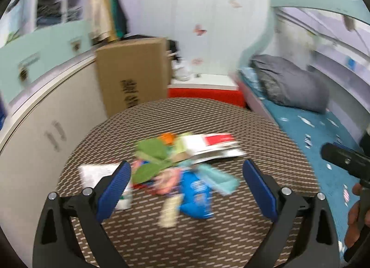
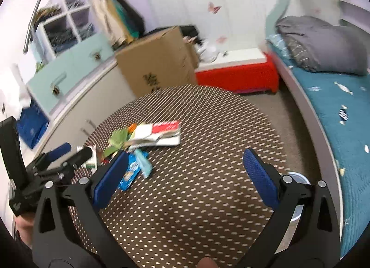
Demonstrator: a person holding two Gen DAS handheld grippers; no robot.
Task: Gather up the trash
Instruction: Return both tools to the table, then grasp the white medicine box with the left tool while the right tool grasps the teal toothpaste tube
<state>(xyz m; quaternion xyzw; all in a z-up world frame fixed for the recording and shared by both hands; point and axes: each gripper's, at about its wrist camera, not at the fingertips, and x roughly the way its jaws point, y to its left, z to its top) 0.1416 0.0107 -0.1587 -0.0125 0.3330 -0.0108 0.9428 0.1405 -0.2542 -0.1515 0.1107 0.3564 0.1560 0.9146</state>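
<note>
- Left gripper point(image 1: 186, 184): jaws wide apart, holding nothing, hovering over the near edge of the trash pile point(image 1: 175, 168).
- Right gripper point(image 2: 185, 175): jaws wide apart, empty, over bare table point(image 2: 208, 129) to the right of the pile.
- Trash pile: lies loose on the round table with its brown patterned cover, toward the left half as the right wrist view shows it.
- Contents, where legible: a blue packet point(image 1: 196, 196) nearest the left gripper, green wrappers point(image 1: 152, 152), a pale teal strip point(image 1: 219, 180), a white paper point(image 1: 97, 173) at the left edge, and a red-and-white booklet point(image 1: 215, 145) at the far side. Motion blur hides finer detail.
- Surroundings: a cardboard box point(image 1: 131, 76) stands behind the table, a red box point(image 1: 205, 94) beside it, and a bed point(image 1: 312, 133) with a grey pillow point(image 1: 289, 82) runs along the right.
- A hand point(image 1: 353, 219) grips the right tool's handle, seen at the edge of the left wrist view.
</note>
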